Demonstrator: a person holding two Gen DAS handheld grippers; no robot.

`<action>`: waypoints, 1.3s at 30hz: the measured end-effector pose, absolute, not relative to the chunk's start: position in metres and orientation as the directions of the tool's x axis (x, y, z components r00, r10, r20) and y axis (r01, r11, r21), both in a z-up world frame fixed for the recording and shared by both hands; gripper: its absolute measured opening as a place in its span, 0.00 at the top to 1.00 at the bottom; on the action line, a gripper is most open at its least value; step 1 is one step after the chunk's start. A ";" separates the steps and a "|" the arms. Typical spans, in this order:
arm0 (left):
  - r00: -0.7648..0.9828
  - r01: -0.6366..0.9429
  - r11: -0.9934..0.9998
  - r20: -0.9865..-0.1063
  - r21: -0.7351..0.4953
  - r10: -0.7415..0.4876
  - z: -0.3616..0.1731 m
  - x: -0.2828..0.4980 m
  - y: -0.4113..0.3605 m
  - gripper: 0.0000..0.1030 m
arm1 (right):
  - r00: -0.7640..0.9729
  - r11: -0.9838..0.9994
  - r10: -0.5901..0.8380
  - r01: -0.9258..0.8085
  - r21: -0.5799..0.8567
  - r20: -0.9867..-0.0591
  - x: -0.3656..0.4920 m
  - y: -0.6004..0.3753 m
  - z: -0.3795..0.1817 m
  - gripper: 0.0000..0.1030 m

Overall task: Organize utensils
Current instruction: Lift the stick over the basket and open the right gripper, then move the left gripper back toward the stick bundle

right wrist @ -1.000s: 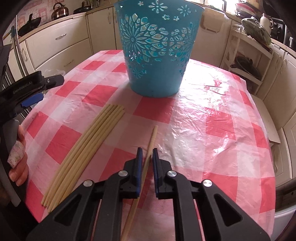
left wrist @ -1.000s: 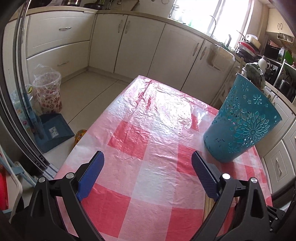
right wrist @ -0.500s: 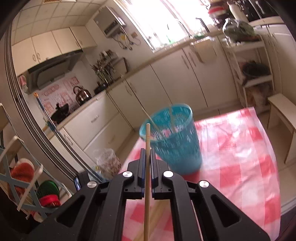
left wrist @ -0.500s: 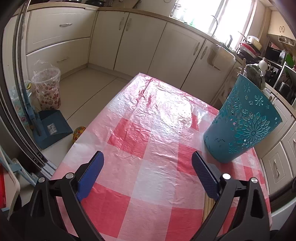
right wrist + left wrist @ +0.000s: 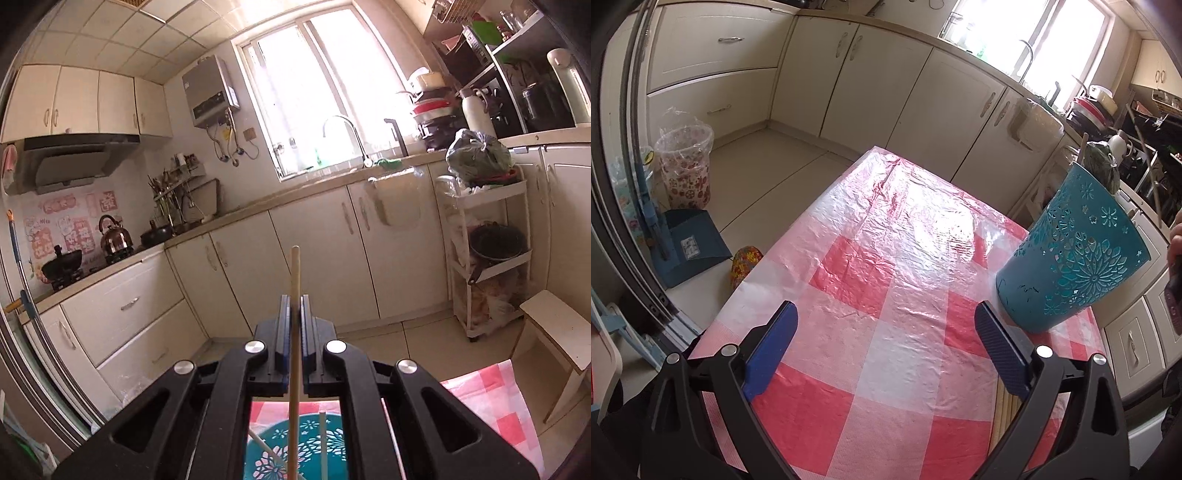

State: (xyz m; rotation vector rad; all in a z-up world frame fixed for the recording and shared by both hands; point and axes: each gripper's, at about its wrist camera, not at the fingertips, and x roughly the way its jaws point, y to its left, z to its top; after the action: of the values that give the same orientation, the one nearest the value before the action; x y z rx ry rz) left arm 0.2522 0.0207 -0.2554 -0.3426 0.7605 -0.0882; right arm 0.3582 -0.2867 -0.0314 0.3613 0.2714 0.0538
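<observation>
Holding a single chopstick (image 5: 294,295) upright, the right claw (image 5: 294,306) hangs directly above the teal basket (image 5: 295,448), its blue pads clenched on the stick from both sides. Through the gap in the claw's frame the basket's open mouth shows below, with two more sticks (image 5: 323,443) leaning inside it. The held chopstick runs down through the claw toward that opening; whether its lower tip has crossed the rim cannot be told from here.

Over on the other side, the left claw (image 5: 886,347) hovers low over the checked worktop (image 5: 886,258), fingers spread wide and gripping nothing. From its view the basket (image 5: 1071,254) stands on the worktop's far right part, and just beside the basket's base, toward the camera, a bundle of chopsticks (image 5: 1006,413) lies flat, partly hidden behind the right finger of the left claw.

So the step in hand looks like the drop: one stick up and over the basket, ready to go in. The next move calls for a straight lowering so the tip clears the rim and misses the leaning sticks, then a release. After that, the bundle beside the basket is waiting, and either claw could go for it.
</observation>
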 end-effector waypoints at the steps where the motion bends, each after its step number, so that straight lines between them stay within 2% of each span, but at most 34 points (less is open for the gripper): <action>1: 0.725 -0.045 0.940 -0.658 -0.339 -0.203 -0.255 0.252 0.021 0.10 | 0.959 0.937 0.099 0.000 0.348 -0.266 0.359 -0.287 -0.036 0.95; 5: 0.728 -0.044 0.937 -0.653 -0.345 -0.207 -0.255 0.252 0.022 0.10 | 0.948 0.951 0.103 -0.005 0.308 -0.302 0.357 -0.282 -0.053 0.94; 11: 0.730 -0.043 0.940 -0.653 -0.337 -0.201 -0.255 0.252 0.021 0.10 | 0.926 0.945 0.145 -0.026 0.326 -0.348 0.342 -0.284 -0.068 0.94; 15: 0.731 -0.044 0.942 -0.653 -0.331 -0.196 -0.255 0.252 0.020 0.10 | 0.934 0.929 0.148 -0.019 0.369 -0.325 0.297 -0.295 -0.068 0.76; 17: 0.730 -0.043 0.944 -0.655 -0.327 -0.194 -0.255 0.252 0.020 0.10 | 0.930 0.915 0.145 0.003 0.404 -0.337 0.265 -0.301 -0.077 0.71; 19: 0.729 -0.042 0.947 -0.658 -0.319 -0.190 -0.254 0.252 0.019 0.10 | 0.906 0.916 0.148 0.025 0.400 -0.396 0.236 -0.297 -0.095 0.71; 22: 0.727 -0.038 0.951 -0.661 -0.307 -0.184 -0.254 0.252 0.018 0.09 | 0.811 0.935 0.199 0.012 0.355 -0.550 0.210 -0.270 -0.139 0.71; 25: 0.726 -0.039 0.954 -0.665 -0.298 -0.178 -0.254 0.252 0.017 0.09 | 0.711 0.935 0.262 -0.020 0.354 -0.652 0.203 -0.243 -0.179 0.77; 28: 0.720 -0.043 0.955 -0.672 -0.294 -0.174 -0.255 0.253 0.018 0.09 | 0.655 0.927 0.293 -0.018 0.374 -0.696 0.214 -0.227 -0.198 0.78; 39: 0.719 -0.044 0.950 -0.670 -0.310 -0.186 -0.256 0.253 0.019 0.09 | 0.587 0.962 0.202 0.032 0.271 -0.784 0.234 -0.204 -0.224 0.81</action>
State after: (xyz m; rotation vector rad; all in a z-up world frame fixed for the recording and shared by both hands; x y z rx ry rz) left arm 0.2530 0.0186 -0.2560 -0.3170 0.7679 -0.0801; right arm 0.2343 -0.2041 -0.2241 0.2691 0.9418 0.1003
